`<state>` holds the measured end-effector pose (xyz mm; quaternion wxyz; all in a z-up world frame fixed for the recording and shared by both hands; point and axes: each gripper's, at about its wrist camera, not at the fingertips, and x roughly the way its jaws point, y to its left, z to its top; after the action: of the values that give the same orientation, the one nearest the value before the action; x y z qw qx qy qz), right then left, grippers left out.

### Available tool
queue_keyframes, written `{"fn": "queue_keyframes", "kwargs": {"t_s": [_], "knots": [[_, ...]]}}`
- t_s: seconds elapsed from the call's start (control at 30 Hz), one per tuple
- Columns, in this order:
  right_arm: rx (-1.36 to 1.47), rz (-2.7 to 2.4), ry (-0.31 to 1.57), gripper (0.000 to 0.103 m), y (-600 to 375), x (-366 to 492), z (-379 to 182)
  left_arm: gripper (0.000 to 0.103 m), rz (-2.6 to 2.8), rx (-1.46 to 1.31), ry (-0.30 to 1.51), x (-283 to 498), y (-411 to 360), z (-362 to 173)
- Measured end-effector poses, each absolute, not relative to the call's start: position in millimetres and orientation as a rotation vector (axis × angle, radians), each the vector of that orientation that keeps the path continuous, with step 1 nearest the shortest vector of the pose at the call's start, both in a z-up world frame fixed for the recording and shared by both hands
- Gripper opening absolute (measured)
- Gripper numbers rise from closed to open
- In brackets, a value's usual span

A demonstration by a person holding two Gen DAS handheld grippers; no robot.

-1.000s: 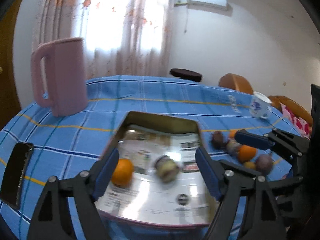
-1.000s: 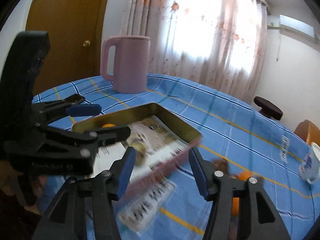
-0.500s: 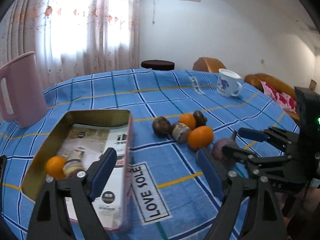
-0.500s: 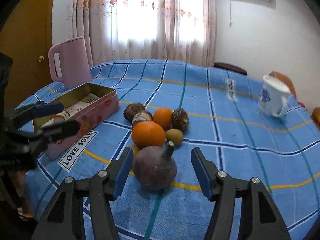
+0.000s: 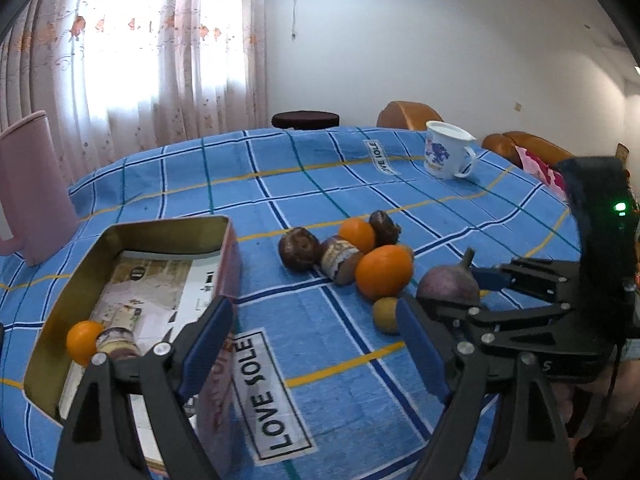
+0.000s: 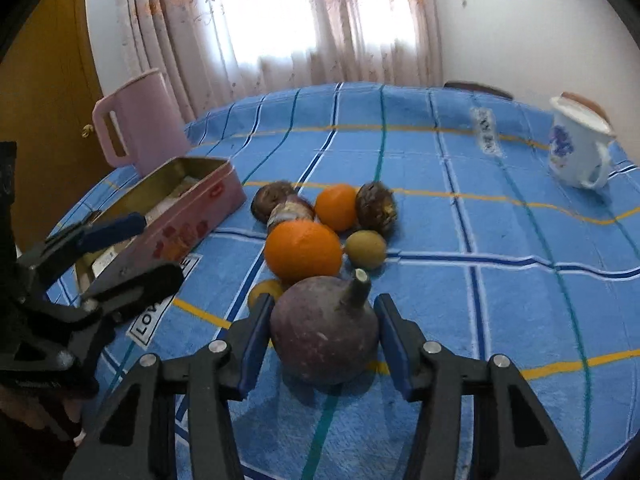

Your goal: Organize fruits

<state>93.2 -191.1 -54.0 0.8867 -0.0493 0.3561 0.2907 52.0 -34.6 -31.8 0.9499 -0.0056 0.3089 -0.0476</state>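
Left wrist view: the left gripper [image 5: 316, 340] hangs over the blue checked bench [image 5: 320, 200], fingers spread wide with nothing between them. The pink tin [image 5: 224, 264] sits at left, holding a small orange [image 5: 82, 340] and a brown fruit. The fruit cluster [image 5: 352, 252] lies beyond on the cloth.

Right wrist view: the right gripper [image 6: 320, 340] straddles the purple fruit [image 6: 324, 340], which rests on the bench. Its fingers have just been closing; the left pad meets the skin, while contact at the right pad cannot be told. A large orange [image 6: 302, 252] sits just behind it.
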Motion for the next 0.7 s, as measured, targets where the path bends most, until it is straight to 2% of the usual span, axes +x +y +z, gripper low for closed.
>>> {"fn": "queue_keyframes", "kwargs": {"t_s": [0.27, 0.33, 0.4, 0.43, 0.6, 0.7], "knots": [[-0.115, 0.468, 0.655, 0.053, -208.4, 96.9, -35.6, 0.082, -0.162, -0.001, 0.694, 74.3, -54.1, -38.4], [-0.108, 0.457, 0.654, 0.053, -210.5, 98.6, -34.6, 0.077, -0.181, -0.008, 0.728, 80.4, -59.4, -42.0], [-0.107, 0.449, 0.654, 0.053, -211.3, 100.6, -33.9, 0.065, -0.2, -0.009, 0.749, 83.7, -63.8, -44.6], [-0.111, 0.448, 0.656, 0.053, -210.4, 101.1, -34.3, 0.062, -0.207, -0.006, 0.763, 86.1, -66.4, -46.1], [-0.109, 0.446, 0.663, 0.053, -211.0, 103.5, -35.7, 0.038, -0.261, -0.019, 0.853, 100.1, -74.5, -57.4], [-0.096, 0.446, 0.66, 0.053, -212.4, 104.0, -35.7, 0.031, -0.28, -0.02, 0.882, 102.9, -76.3, -60.7]]}}
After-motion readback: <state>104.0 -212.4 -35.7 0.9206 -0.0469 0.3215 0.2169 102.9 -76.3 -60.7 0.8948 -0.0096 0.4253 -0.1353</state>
